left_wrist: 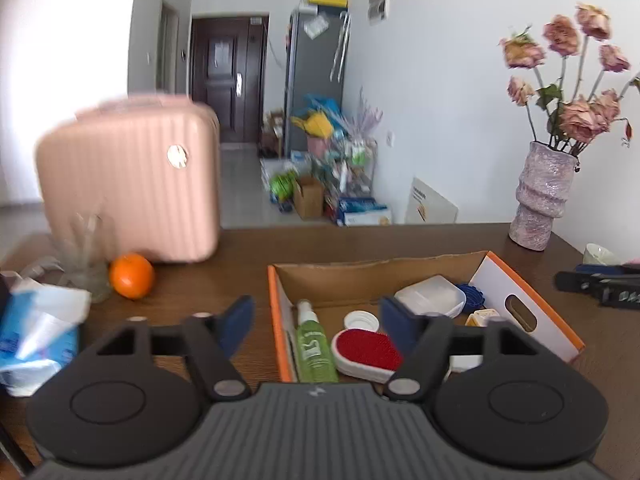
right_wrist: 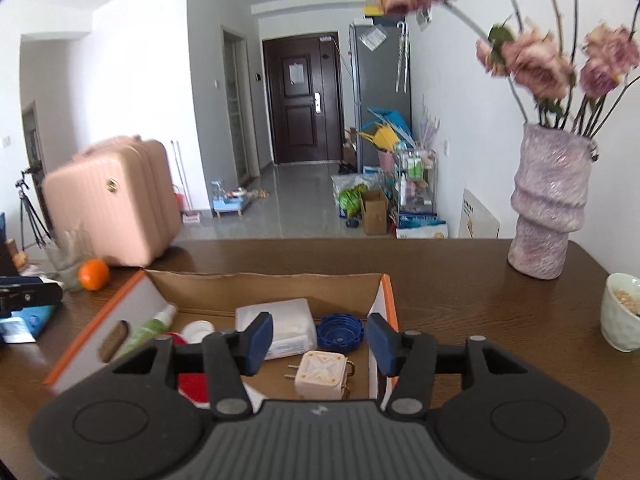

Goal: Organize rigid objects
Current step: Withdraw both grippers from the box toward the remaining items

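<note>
Below both grippers, a cardboard box (right_wrist: 264,280) already holds the sorted hard items.
Left gripper (left_wrist: 316,320) and right gripper (right_wrist: 320,344) stand open and empty above it. Just beneath the right gripper lies a charger plug (right_wrist: 320,376): probably light, stiff, smooth-sided, best pinched across its flat faces. Under the left gripper lie a spray bottle (left_wrist: 314,344) and a red brush (left_wrist: 366,350).

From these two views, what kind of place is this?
Likely a lived-in flat: a dark wooden table with a lilac ribbed vase of dried roses, a grey fridge by the dark front door.
</note>
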{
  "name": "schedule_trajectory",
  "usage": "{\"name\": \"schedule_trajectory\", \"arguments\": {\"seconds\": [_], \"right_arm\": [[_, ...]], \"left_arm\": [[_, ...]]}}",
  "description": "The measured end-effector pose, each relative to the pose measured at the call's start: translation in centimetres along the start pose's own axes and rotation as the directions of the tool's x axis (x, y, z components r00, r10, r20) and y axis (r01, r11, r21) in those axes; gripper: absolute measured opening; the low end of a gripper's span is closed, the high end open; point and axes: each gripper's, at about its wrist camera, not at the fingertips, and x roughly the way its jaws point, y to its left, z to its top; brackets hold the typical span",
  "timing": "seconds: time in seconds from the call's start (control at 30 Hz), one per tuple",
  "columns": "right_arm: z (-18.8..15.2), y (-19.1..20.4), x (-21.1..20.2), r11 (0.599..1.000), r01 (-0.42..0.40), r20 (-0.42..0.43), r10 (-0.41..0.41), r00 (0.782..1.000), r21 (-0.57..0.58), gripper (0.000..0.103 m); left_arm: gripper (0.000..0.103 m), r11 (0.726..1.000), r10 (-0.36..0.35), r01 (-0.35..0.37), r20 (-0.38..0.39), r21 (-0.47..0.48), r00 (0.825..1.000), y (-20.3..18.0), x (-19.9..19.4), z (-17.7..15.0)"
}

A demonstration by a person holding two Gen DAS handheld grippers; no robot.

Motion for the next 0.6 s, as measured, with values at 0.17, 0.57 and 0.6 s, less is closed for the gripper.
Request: {"name": "schedule_trajectory", "arguments": {"seconds": [0.17,0.57,0.6], "right_arm": [[-1.6,0.9,-6.0,0.999,-0.028,0.043,0.03,0.999,-0.047,0.07],[-11.6,3.4,-20.0,0.993,-0.088,0.163,0.099,0.982,-0.075,0.094],[-12.8,3.8,-20.9,0.994,-0.084,0.181,0.096,0.979,-0.074,0.094]], "left_arm": [[0.098,0.999,0.03,-0.032,0.059,0.028,0.998,-1.0,-4.8,-2.0],[0.103,0.996,0.063,-0.074,0.219,0.042,0.974,-4.0,-20.1,-12.2],[0.103,0.996,0.086,-0.092,0.22,0.018,0.972,-4.3,-21.3,-13.4]]}}
